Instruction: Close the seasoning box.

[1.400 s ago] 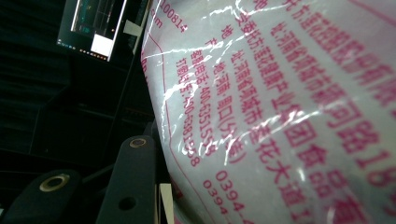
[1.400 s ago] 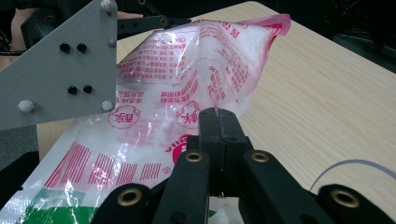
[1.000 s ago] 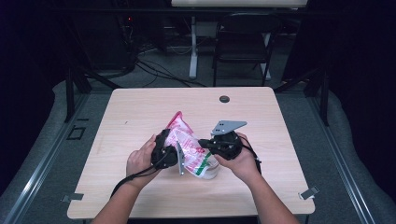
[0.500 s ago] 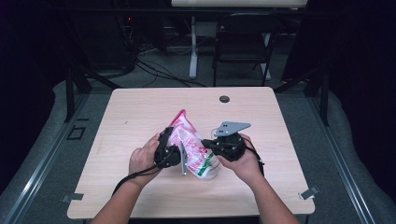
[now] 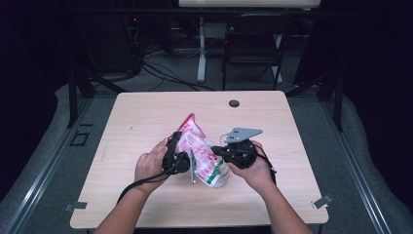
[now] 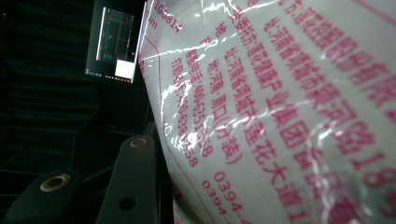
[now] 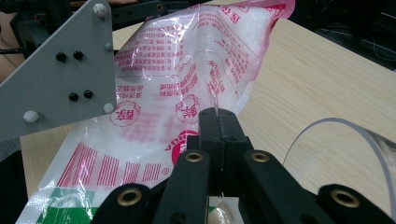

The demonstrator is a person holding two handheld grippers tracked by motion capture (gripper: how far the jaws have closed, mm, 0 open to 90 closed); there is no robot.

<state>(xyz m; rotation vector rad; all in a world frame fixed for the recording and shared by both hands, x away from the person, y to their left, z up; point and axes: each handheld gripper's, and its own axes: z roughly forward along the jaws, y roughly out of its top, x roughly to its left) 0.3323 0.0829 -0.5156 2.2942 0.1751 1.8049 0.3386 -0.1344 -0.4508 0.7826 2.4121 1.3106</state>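
Observation:
A clear plastic bag (image 5: 199,148) with red print and white grains is held tilted above the table, its pink top end up and to the far left. My left gripper (image 5: 176,148) grips its left side; in the left gripper view one black finger (image 6: 135,177) presses against the bag (image 6: 280,116), which hides the other. My right gripper (image 7: 218,114) is shut on a thin fold of the bag's film (image 7: 187,84). Beneath the bag's lower end stands a clear container (image 5: 220,180), whose rim (image 7: 336,128) curves at the right.
The wooden table (image 5: 146,112) has a small black round cap (image 5: 234,103) near its far edge. A dark chair (image 5: 253,48) and a white desk leg (image 5: 200,53) stand behind the table. The left gripper's grey plate (image 7: 60,70) is close to the bag.

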